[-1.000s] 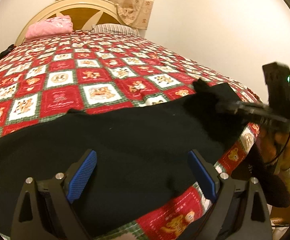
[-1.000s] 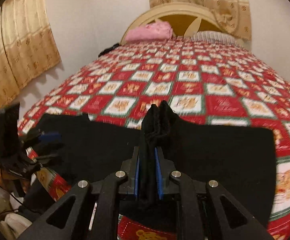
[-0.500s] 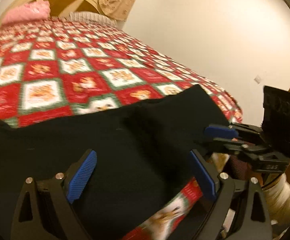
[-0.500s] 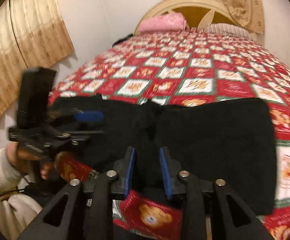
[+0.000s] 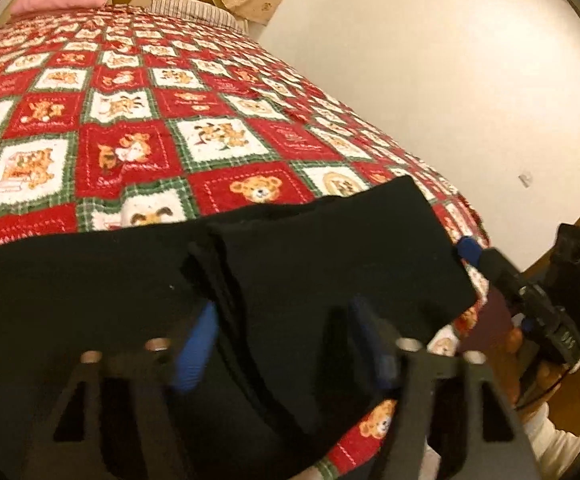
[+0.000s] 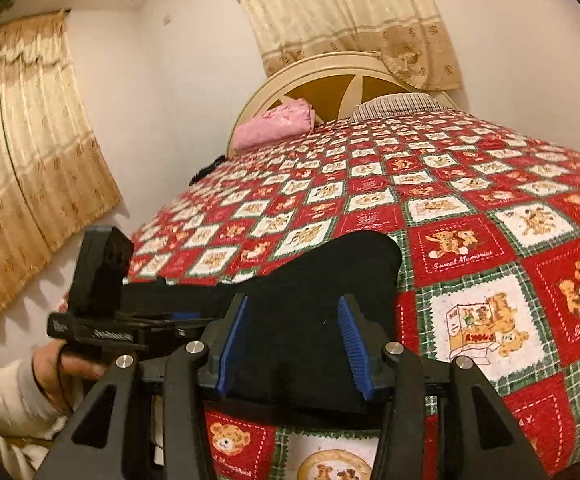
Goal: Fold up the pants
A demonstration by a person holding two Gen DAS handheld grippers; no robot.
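Left wrist view. The black pants (image 5: 309,264) lie flat along the near edge of the bed, on the red-and-white teddy-bear quilt (image 5: 138,148). A raised pleat of stacked layers runs from mid-garment toward the camera and passes between the blue pads of the left gripper (image 5: 282,344). The jaws are closing around it; motion blur hides whether the pads already press the cloth. At far right the right gripper (image 5: 469,250) pokes in just off the garment's right end, held by a hand (image 5: 529,364) in a pale sleeve.

Right wrist view. The right gripper (image 6: 290,340) is about half open and opening, pads clear of the fabric, holding nothing; the pants (image 6: 329,280) spread beneath and beyond it. The left gripper (image 6: 186,316) reaches in low at left, tips against the dark cloth.

Risks. The pleat is thick and uneven: a bite that catches only the top layers would likely peel them off and leave a skewed fold. The garment's near hem sits at the mattress edge, so a pull toward the person could slide it off the quilt.

Clearance. The quilt beyond the pants is bare up to the pink pillow (image 6: 278,122) and headboard (image 6: 329,84), giving ample room to fold away from the edge. A plain wall flanks the bed's right side; curtains (image 6: 30,160) hang by its left.
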